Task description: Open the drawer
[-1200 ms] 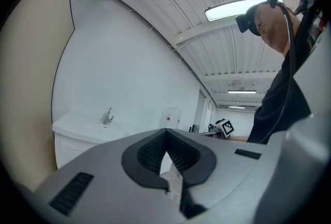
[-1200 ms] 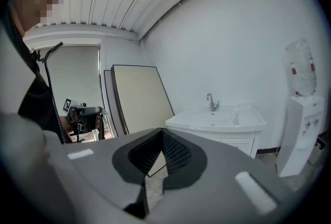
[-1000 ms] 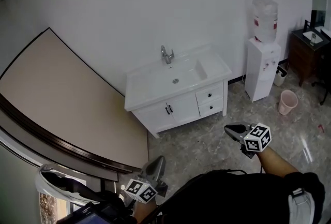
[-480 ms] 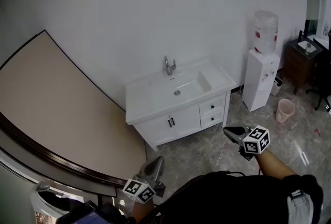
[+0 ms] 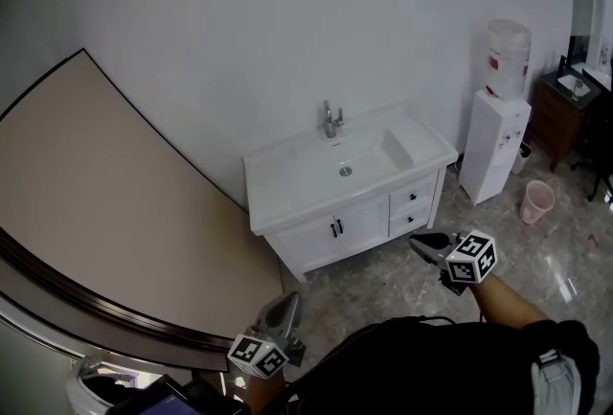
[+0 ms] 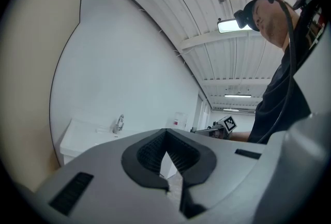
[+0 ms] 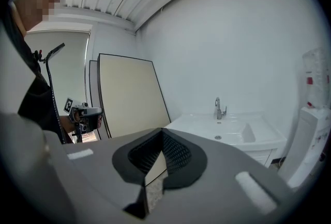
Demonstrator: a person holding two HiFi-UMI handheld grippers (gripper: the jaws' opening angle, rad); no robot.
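Right gripper [image 5: 419, 241] and left gripper [image 5: 291, 300] were both clamped fully closed on nothing, just hanging out in front of the white sink cabinet [image 5: 308, 241], well clear of it. Drawers [image 5: 412, 196] sat shut at the cabinet's right end, untouched.

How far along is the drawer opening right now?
Nothing done: both small drawers on the white sink cabinet are shut. In hand: the left gripper and right gripper, both shut and empty, are short of the cabinet. Left: reach a drawer handle, grip it, pull.
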